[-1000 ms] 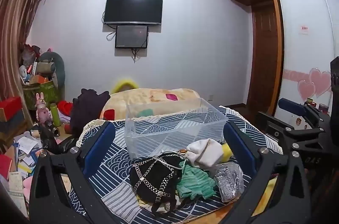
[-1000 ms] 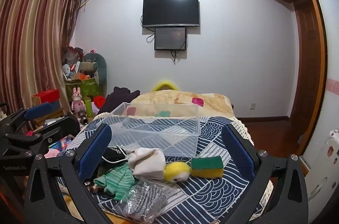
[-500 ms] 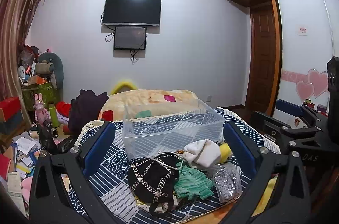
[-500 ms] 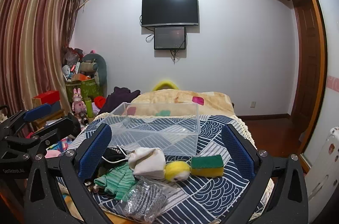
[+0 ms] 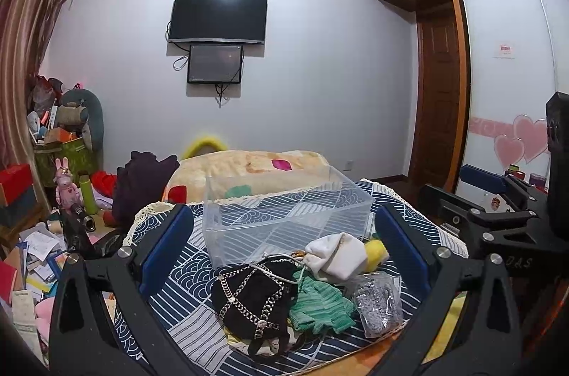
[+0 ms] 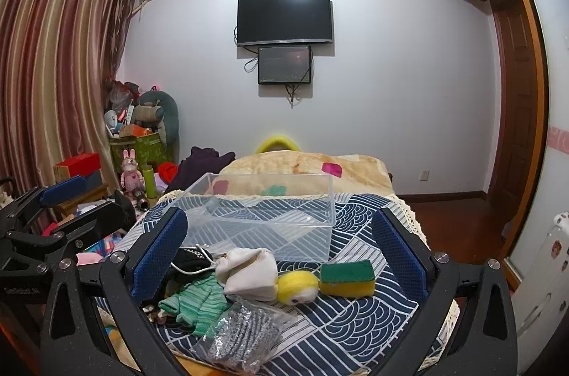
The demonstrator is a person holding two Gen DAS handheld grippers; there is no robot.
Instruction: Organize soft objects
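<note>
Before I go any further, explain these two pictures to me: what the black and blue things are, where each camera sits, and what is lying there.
No robot here: a person holds a two-finger tool in each hand, and each tool carries a wide-angle camera looking forward along its fingers. One picture comes from the left gripper, the other from the right gripper. The black arms with blue pads at the bottom of each picture are that tool's own fingers; both pairs stand wide open and hold nothing.

On the patterned cloth stands an empty clear plastic bin. In front of it lie soft things: a black bag with chains, a green knitted piece, a white pouch, a yellow plush toy, a green and yellow sponge and a clear packet of grey material.
</note>
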